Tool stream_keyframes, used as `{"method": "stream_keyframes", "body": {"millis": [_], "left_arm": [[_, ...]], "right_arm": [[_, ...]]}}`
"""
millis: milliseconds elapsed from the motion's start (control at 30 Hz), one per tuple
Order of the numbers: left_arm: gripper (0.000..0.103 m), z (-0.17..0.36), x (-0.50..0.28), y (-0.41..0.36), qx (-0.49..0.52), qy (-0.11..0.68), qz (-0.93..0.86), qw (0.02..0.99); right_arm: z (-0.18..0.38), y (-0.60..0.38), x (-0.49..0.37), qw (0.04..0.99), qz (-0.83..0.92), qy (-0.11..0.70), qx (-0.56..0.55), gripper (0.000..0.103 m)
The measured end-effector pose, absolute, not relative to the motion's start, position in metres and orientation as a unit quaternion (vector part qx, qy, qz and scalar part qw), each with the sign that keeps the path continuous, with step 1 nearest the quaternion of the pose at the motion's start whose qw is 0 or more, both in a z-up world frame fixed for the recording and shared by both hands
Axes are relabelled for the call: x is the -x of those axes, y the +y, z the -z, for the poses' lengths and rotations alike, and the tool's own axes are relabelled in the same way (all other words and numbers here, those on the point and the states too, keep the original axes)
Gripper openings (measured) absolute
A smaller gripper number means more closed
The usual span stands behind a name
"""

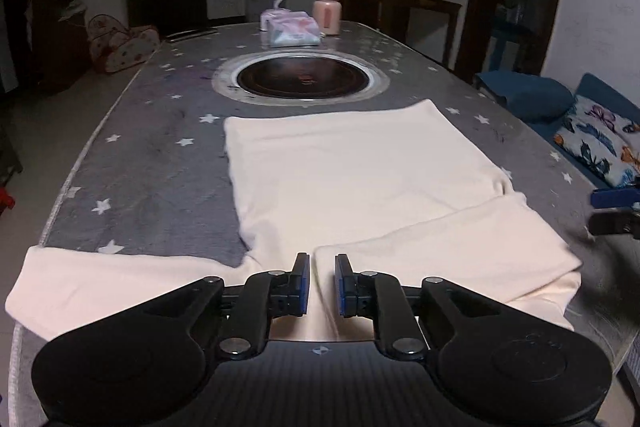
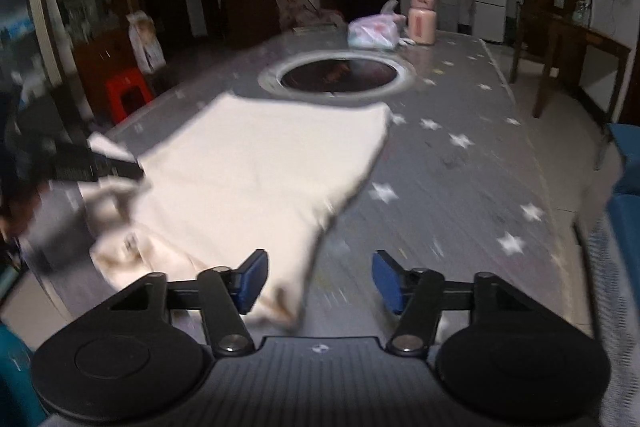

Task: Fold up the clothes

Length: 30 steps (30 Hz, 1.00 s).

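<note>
The right wrist view is smeared by motion blur; star marks on the surface (image 2: 460, 187) streak, and the shelves at upper left of the frame cannot be read. In that view a dark shape at the left edge, the left gripper (image 2: 100, 163), is blurred; its contact with the cloth cannot be judged there. In the left wrist view the right gripper (image 1: 616, 211) is cut off at the right edge, only blue and black tips showing. The near hem of the garment (image 1: 360, 179) is hidden behind the gripper bodies in both views.

The garment is a cream, plain cloth lying on the grey star-patterned surface, in the centre of the left wrist frame, just below the round dark inset (image 1: 300, 79). Its body lies flat and smooth. One sleeve runs to the lower left of the frame; the other is folded over at lower right. In the right wrist view its lower left part is bunched and creased.

Left gripper (image 1: 322, 283): jaws narrow, a slim gap, nothing pinched, cloth beneath. Right gripper (image 2: 318, 281): jaws moderately apart, a cloth corner lying by the left pad, not clamped.

A pink bottle (image 1: 328, 9) and a plastic packet (image 1: 292, 29) stand at the far end.
</note>
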<state>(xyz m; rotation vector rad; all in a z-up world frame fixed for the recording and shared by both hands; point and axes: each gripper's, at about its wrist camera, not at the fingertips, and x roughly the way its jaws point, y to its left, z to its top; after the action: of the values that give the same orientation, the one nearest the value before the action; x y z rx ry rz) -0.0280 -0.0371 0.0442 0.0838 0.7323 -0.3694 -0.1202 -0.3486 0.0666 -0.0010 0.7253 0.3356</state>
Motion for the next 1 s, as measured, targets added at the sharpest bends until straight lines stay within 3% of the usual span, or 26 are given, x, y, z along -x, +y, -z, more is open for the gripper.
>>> {"method": "stream_keyframes", "body": {"millis": [233, 833, 1000], "left_arm": [[0.015, -0.041, 0.028, -0.055, -0.031, 0.353, 0.230, 0.906], [0.015, -0.020, 0.006, -0.056, -0.015, 0.364, 0.211, 0.907], [0.021, -0.030, 0.021, -0.049, -0.017, 0.353, 0.220, 0.909]], "right_arm": [[-0.053, -0.323, 0.070, 0.910, -0.199, 0.363, -0.010, 0.033], [-0.037, -0.303, 0.063, 0.906, -0.198, 0.372, 0.031, 0.029], [-0.042, -0.297, 0.073, 0.906, -0.204, 0.369, 0.046, 0.031]]}}
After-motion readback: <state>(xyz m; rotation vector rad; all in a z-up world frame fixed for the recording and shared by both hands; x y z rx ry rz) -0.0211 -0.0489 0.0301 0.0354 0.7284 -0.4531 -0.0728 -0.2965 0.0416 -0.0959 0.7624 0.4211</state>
